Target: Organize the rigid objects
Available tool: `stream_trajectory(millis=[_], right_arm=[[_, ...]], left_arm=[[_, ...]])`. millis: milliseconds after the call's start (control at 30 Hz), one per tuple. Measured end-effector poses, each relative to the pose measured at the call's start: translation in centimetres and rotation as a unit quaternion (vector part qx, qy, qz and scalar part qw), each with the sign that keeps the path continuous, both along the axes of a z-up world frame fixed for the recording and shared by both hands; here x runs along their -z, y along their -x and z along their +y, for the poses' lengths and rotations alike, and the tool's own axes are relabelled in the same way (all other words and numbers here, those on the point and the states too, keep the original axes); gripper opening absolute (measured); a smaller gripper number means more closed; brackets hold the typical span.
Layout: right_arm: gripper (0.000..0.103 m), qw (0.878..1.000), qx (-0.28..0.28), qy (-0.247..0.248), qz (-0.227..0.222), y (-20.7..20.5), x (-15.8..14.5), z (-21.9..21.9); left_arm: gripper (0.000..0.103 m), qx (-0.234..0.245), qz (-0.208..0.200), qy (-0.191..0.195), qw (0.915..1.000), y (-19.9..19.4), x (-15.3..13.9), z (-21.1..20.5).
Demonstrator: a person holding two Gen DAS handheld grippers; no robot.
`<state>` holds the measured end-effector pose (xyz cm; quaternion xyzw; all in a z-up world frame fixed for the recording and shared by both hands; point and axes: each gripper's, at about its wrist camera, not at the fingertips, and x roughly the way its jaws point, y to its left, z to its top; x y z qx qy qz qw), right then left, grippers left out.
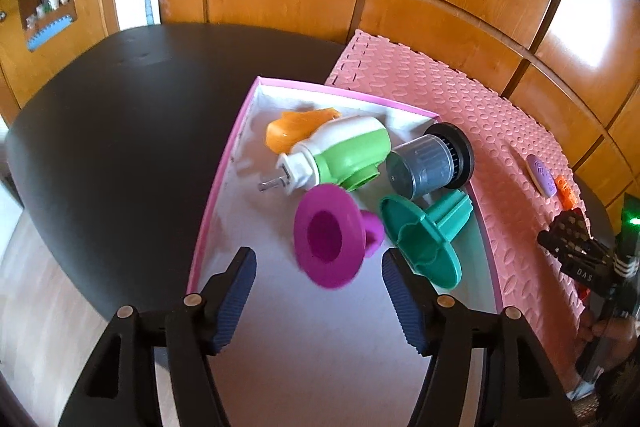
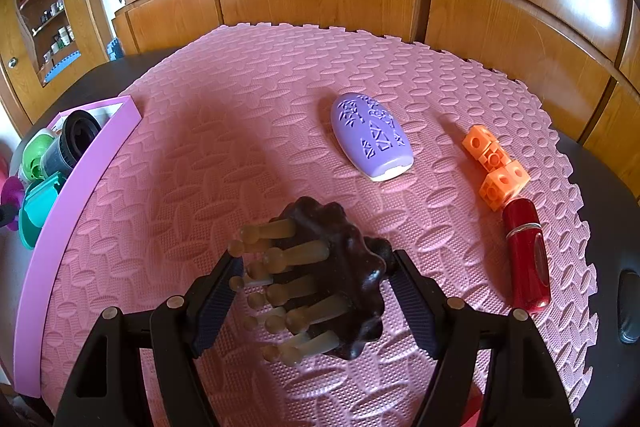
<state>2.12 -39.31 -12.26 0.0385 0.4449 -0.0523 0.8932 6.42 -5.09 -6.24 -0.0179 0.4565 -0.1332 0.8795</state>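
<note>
Left tongs (image 1: 318, 301) stand released above the pink-walled tray (image 1: 224, 183); a magenta funnel-shaped piece (image 1: 328, 237) lies just beyond them. Right tongs (image 2: 316, 301) grasp a dark pegged brush (image 2: 340, 279) (neighbouring gripper lettering reads "DAS") over the pink mat (image 2: 248, 115).

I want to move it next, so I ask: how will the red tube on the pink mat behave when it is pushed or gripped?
The red tube lies on its side and looks round, so it will probably roll across the pink mat if pushed from the side. Its glossy surface may slip between jaws. It looks stiff, so a grip across the middle should not bend it.
</note>
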Motion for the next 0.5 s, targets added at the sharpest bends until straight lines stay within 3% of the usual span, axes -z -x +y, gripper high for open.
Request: stream_trajectory(millis=[300,500], right_arm=[[0.075,1.000,0.001,0.002,-0.001,0.0,0.0,0.0],[0.075,1.000,0.002,0.002,-0.001,-0.1,-0.1,0.0]], left_arm=[[0.070,0.000,-0.051,-0.025,0.9984,2.5,-2.3,-0.1],[0.073,-0.001,-0.059,-0.027,0.9979,2.9,-2.8,-0.1]])
